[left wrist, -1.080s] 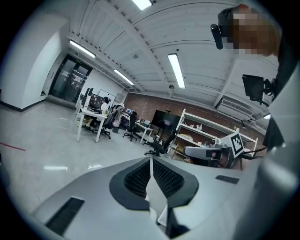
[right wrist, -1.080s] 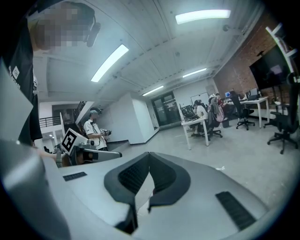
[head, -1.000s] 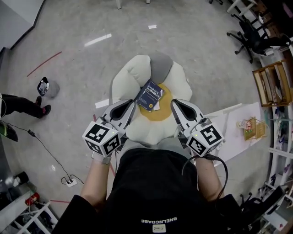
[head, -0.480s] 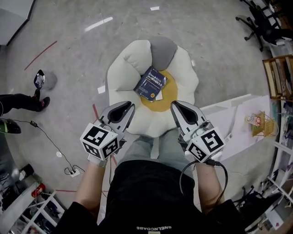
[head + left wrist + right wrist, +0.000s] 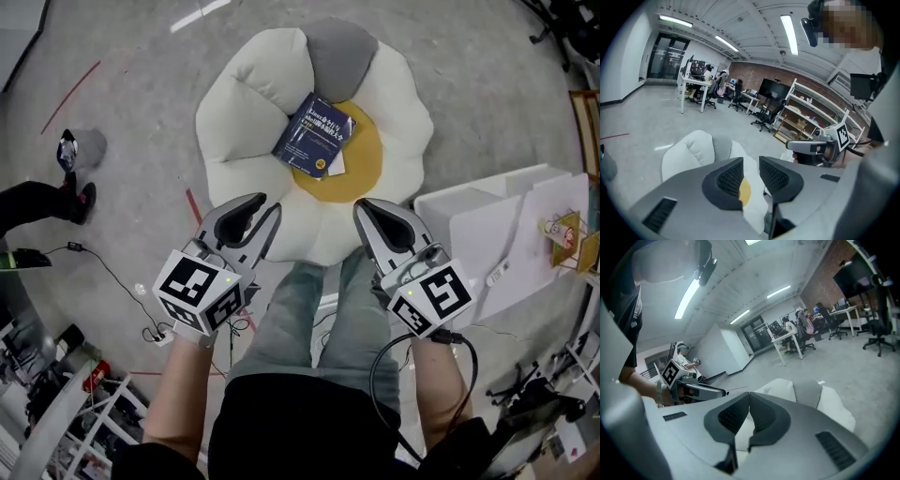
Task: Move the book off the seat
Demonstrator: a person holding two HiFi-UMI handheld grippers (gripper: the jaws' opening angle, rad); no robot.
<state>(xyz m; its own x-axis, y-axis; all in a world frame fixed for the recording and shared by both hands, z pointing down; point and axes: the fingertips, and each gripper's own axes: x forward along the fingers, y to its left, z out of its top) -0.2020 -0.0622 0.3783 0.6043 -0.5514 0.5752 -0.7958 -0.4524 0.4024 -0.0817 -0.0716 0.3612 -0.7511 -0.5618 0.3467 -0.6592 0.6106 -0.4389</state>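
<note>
A dark blue book (image 5: 314, 136) lies tilted on a flower-shaped cushion seat (image 5: 244, 103), half on its yellow centre and half on a white petal. My left gripper (image 5: 269, 204) hovers over the seat's near left edge, well short of the book. Its jaws are opening, with a narrow gap (image 5: 751, 171) and nothing between them. My right gripper (image 5: 360, 205) hangs over the near right edge, its jaws shut and empty (image 5: 749, 397). The book is hidden in both gripper views; only the seat (image 5: 689, 150) (image 5: 806, 392) shows past the jaws.
A white box (image 5: 487, 234) stands just right of the seat. A person's leg and shoe (image 5: 47, 199) are at the left. A cable and power strip (image 5: 150, 333) lie on the floor. My own legs (image 5: 319, 309) are right at the seat's near edge.
The seat and book have grown larger and shifted up in the head view as I came closer. Both grippers hold the same side-by-side pose. The left jaws have parted a little.
</note>
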